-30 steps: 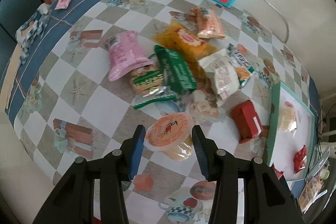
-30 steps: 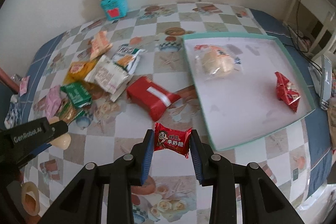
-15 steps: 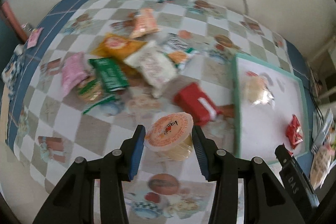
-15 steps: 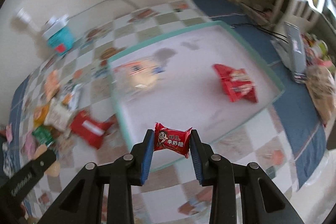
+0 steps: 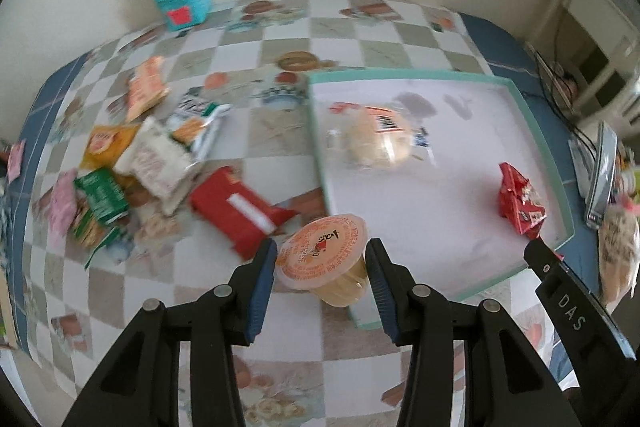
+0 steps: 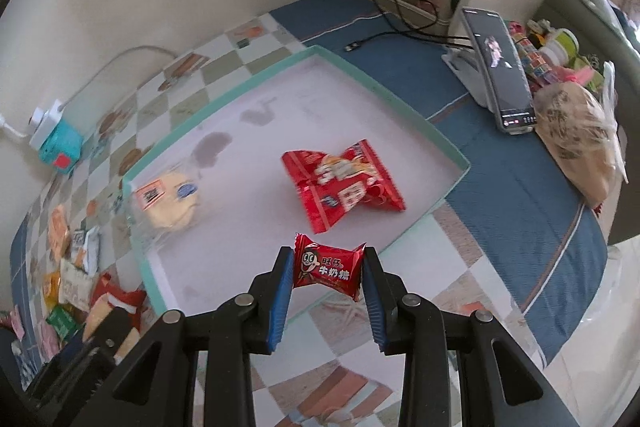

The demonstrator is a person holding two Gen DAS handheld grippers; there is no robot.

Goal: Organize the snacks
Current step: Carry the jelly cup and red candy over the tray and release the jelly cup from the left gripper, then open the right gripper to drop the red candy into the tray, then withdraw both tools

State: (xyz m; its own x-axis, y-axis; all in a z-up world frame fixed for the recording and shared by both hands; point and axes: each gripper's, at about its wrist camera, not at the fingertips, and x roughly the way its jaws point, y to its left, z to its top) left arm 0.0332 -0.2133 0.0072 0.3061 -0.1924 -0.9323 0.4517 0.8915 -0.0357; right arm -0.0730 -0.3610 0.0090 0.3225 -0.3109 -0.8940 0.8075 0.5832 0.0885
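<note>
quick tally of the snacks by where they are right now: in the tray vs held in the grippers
In the tray: 2, bread bun and red packet
Held by hand-held grippers: 2, jelly cup in the left, red candy in the right
Total: 4

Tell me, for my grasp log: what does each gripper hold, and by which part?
Left gripper: orange-lidded plastic jelly cup, pinched at its rim sides. Right gripper: small red wrapped candy, gripped by its two crimped ends.
</note>
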